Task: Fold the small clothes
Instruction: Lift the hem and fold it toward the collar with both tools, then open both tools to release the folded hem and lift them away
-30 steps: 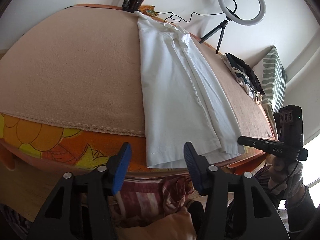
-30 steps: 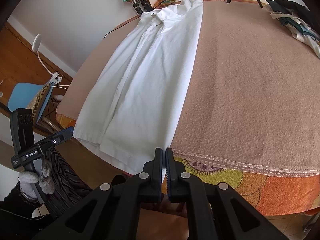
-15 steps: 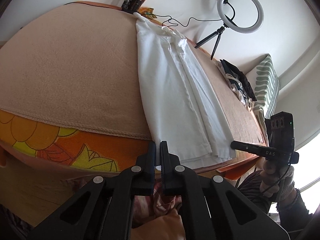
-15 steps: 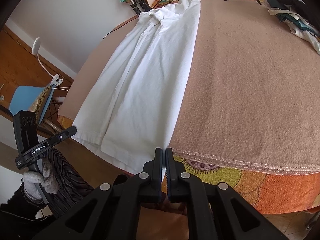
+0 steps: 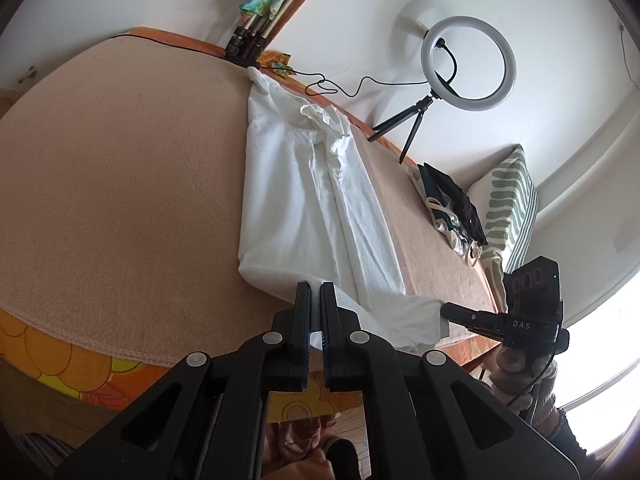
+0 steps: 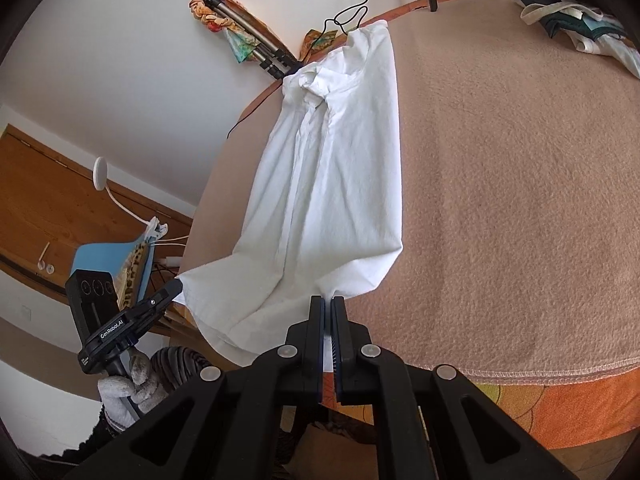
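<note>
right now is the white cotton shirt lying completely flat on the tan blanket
No, the white cotton shirt has its near hem lifted off the tan blanket.

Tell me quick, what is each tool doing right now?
Left tool: closed, pinching the near hem of the white shirt.
Right tool: closed, pinching the hem of the same white shirt at its other corner.

The shirt [image 5: 316, 204] is plain white on a peach-beige blanket [image 5: 120, 184]. Beneath shows an orange-and-yellow flowered sheet [image 5: 52, 364]; the pillow [image 5: 510, 196] has green stripes.
</note>
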The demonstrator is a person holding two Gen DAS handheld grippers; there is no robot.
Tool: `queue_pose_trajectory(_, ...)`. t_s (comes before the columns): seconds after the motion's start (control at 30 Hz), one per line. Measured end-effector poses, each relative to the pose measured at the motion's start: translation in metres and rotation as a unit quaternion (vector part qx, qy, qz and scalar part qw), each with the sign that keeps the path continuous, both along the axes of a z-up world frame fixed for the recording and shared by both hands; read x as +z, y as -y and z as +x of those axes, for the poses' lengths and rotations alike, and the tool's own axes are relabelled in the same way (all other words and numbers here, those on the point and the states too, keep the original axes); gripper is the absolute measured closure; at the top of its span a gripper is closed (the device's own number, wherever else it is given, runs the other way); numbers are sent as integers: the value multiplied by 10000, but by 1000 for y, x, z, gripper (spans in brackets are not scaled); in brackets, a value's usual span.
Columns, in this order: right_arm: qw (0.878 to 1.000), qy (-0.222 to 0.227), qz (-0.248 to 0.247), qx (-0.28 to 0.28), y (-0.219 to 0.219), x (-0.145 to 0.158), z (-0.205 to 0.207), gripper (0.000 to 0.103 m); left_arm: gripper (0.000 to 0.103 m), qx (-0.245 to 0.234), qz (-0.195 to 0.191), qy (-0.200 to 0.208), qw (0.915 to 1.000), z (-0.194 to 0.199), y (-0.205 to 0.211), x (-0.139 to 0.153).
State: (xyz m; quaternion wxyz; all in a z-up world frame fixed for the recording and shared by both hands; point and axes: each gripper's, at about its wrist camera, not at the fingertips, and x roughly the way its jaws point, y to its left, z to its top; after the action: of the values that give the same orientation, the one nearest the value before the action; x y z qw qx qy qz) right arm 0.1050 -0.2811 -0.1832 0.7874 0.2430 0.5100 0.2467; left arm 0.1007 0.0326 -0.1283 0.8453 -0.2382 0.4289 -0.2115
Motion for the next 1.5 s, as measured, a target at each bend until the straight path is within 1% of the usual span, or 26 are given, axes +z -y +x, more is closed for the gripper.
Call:
queue_pose_trajectory(0.13, 9999, 56, 56, -74, -4, 8, 18, 102, 100, 80, -62, -2, 9999, 21, -1, 2)
queue_pose_trajectory(0.3, 9998, 81, -87, -175, -5, 11, 39, 102, 100, 107, -38, -6, 9999, 43, 2, 1)
queue_pose_trajectory(0.43, 9993, -17, -114, -363, 0, 5, 59, 102, 100, 167, 18, -83, 9998, 63, 2, -6)
queue_pose_trajectory(0.67, 9978, -241, -170, -599, 2, -10, 93, 102, 100, 325, 96, -420, 9985, 99, -3, -28)
queue_pose_trajectory(0.87, 9962, -380, -462, -627, 0, -22, 111, 102, 100, 313, 215, -583, 9976, 113, 0, -44)
queue_pose_trajectory(0.97, 9957, -361, -624, -578, -2, -26, 114, 102, 100, 312, 291, -640, 9970, 117, 1, -48)
queue_pose_trajectory(1.03, 9955, -337, -705, -541, -3, -26, 115, 95, 97, 300, 323, -723, 9964, 118, 1, -48)
queue_pose_trajectory(1.07, 9951, -320, -763, -537, -3, -24, 115, 87, 91, 274, 308, -749, 9963, 118, 1, -46)
queue_pose_trajectory(1.1, 9951, -270, -787, -524, -2, -21, 113, 73, 89, 260, 322, -732, 9965, 117, 0, -44)
queue_pose_trajectory(1.13, 9953, -189, -804, -514, -1, -17, 111, 69, 89, 222, 369, -641, 9970, 114, -1, -39)
queue_pose_trajectory(1.2, 9956, 30, -848, -406, 0, -5, 101, 69, 89, 66, 495, -382, 9980, 106, 0, -28)
queue_pose_trajectory(1.27, 9954, 273, -906, -167, -4, 6, 89, 72, 89, -252, 607, -190, 9977, 97, 5, -18)
queue_pose_trajectory(1.3, 9948, 359, -950, -2, -8, 10, 82, 75, 89, -416, 725, -121, 9964, 92, 9, -14)
queue_pose_trajectory(1.33, 9937, 421, -1023, 160, -13, 12, 76, 76, 89, -558, 855, -64, 9948, 87, 14, -12)
queue_pose_trajectory(1.4, 9904, 510, -1192, 473, -24, 12, 66, 81, 89, -860, 1024, -65, 9910, 80, 24, -13)
queue_pose_trajectory(1.5, 9844, 521, -1456, 843, -41, 4, 60, 83, 89, -1113, 1217, -193, 9861, 78, 38, -22)
